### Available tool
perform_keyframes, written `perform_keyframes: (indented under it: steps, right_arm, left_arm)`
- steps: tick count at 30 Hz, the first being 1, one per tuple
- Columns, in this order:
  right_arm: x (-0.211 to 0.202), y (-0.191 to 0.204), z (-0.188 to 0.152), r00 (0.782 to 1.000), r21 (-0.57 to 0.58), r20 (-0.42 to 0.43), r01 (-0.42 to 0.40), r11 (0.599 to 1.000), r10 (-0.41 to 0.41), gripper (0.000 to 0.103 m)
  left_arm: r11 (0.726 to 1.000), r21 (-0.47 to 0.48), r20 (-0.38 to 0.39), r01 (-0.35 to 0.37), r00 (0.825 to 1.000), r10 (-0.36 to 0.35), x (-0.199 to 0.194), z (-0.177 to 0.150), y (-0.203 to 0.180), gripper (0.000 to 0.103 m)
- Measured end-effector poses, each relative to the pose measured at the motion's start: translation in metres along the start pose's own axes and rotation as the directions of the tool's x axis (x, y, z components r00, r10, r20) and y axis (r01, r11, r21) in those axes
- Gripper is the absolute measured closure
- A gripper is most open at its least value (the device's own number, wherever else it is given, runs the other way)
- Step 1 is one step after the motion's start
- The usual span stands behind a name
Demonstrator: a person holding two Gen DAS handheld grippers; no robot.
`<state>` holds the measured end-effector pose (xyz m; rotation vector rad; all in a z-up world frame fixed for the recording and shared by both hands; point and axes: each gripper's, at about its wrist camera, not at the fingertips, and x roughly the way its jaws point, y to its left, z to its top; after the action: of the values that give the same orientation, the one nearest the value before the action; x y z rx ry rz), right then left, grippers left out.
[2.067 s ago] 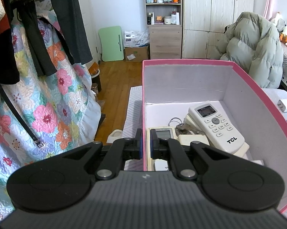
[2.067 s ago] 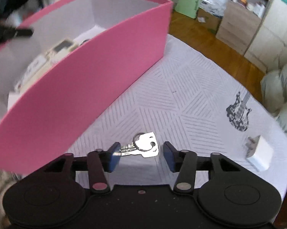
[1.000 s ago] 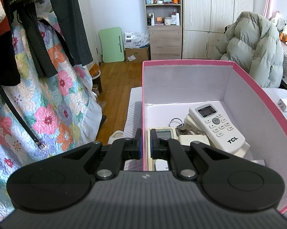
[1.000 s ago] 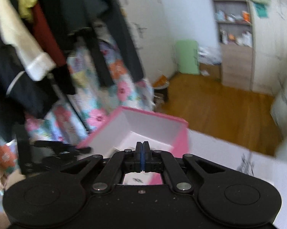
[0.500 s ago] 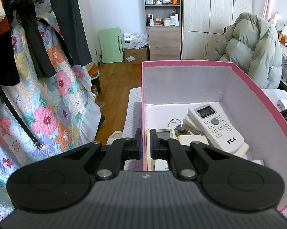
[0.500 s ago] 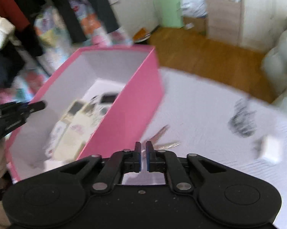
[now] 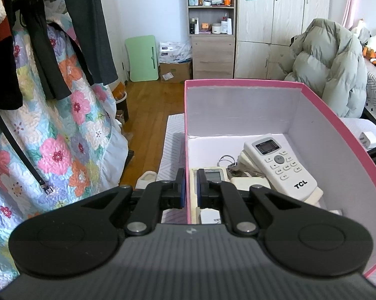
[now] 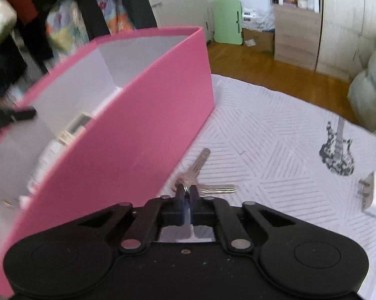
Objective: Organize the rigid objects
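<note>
- Left wrist view: the left gripper is closed on the near left wall of the pink box, one finger outside and one inside, steadying it.
- Left wrist view: inside the box lie a white TCL remote, a smaller remote just beyond the inner finger, and a key ring between them. The far half of the box floor is bare.
- Left wrist view: a white charger plug sits on the bedcover beyond the box's right wall.
- Right wrist view: the right gripper is closed on the ring end of a bunch of keys; the blades fan forward and to the right. Whether they touch the white bedcover cannot be told.
- Right wrist view: the box stands just left of the keys, its long wall running away to the upper right. The open top lies up and to the left of the gripper.
- Judgement: the right hand is the nearer one and holds the load; the coming move calls for a lift over that wall, then a drop onto bare floor.
</note>
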<state>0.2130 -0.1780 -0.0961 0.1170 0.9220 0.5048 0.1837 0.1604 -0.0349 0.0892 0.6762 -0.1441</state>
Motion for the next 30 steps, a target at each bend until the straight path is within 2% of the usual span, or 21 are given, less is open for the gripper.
perform_keyframes:
  steps: [2, 4, 11, 14, 20, 27, 30]
  right_arm:
    - [-0.014, -0.009, 0.006, 0.995, 0.116, 0.030, -0.094, 0.989, 0.091, 0.098]
    - [-0.030, -0.013, 0.012, 0.985, 0.190, 0.092, -0.160, 0.969, 0.145, 0.098]
    - [-0.084, 0.014, 0.030, 0.943, 0.118, 0.285, -0.215, 0.969, 0.175, 0.098]
    - [-0.103, 0.033, 0.043, 0.921, 0.061, 0.327, -0.244, 0.968, 0.212, 0.098]
    - [-0.097, 0.074, 0.064, 0.920, -0.032, 0.288, -0.267, 0.963, 0.265, 0.098]
    - [-0.055, 0.087, 0.052, 0.949, -0.050, 0.162, -0.264, 0.963, 0.269, 0.098]
    - [-0.032, 0.084, 0.049, 0.969, -0.065, 0.135, -0.202, 0.977, 0.209, 0.098]
  left_arm:
    - [1.000, 0.006, 0.000, -0.006, 1.000, 0.006, 0.000, 0.000, -0.002, 0.097]
    - [1.000, 0.020, 0.005, -0.020, 1.000, 0.020, 0.001, 0.001, -0.005, 0.097]
    - [1.000, 0.017, 0.004, -0.021, 1.000, 0.021, 0.001, 0.001, -0.006, 0.097]
    - [0.999, 0.028, 0.007, -0.030, 1.000, 0.030, 0.001, 0.000, -0.007, 0.097]
    - [1.000, 0.013, 0.006, -0.024, 1.000, 0.024, 0.002, 0.000, -0.005, 0.097]
    - [1.000, 0.011, 0.009, -0.016, 1.000, 0.016, 0.001, -0.001, -0.004, 0.097]
    - [1.000, 0.008, 0.009, -0.013, 1.000, 0.013, 0.001, -0.001, -0.004, 0.097]
